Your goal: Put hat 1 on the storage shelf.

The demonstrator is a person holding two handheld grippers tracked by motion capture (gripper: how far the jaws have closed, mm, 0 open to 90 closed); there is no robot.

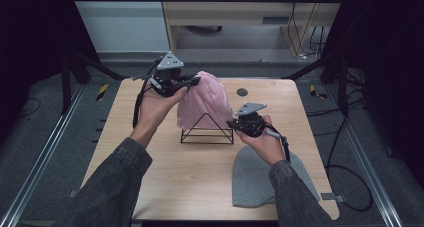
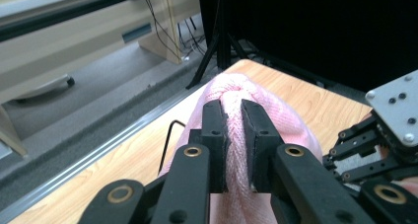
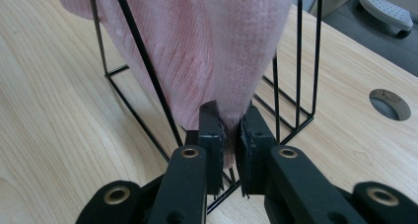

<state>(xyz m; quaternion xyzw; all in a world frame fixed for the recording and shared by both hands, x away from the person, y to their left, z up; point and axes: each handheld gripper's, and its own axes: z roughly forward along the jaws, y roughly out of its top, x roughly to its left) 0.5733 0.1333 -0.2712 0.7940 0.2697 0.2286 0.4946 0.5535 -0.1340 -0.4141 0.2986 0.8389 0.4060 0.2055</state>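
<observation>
A pink knitted hat [image 1: 206, 104] is draped over a black wire stand [image 1: 207, 133] in the middle of the wooden table. My left gripper [image 1: 192, 82] is shut on the hat's upper left part; in the left gripper view a fold of the pink hat [image 2: 235, 145] is pinched between the jaws of my left gripper [image 2: 232, 115]. My right gripper [image 1: 233, 123] is shut on the hat's lower right edge beside the stand; the right gripper view has the pink hat [image 3: 217, 46] hanging down into my right gripper [image 3: 228, 123], inside the wire stand [image 3: 296, 76].
A grey hat [image 1: 257, 179] lies flat near the table's front right, under my right forearm. A round cable hole [image 1: 242, 92] sits at the table's [image 1: 165, 172] back right. Black frame bars and cables surround the table.
</observation>
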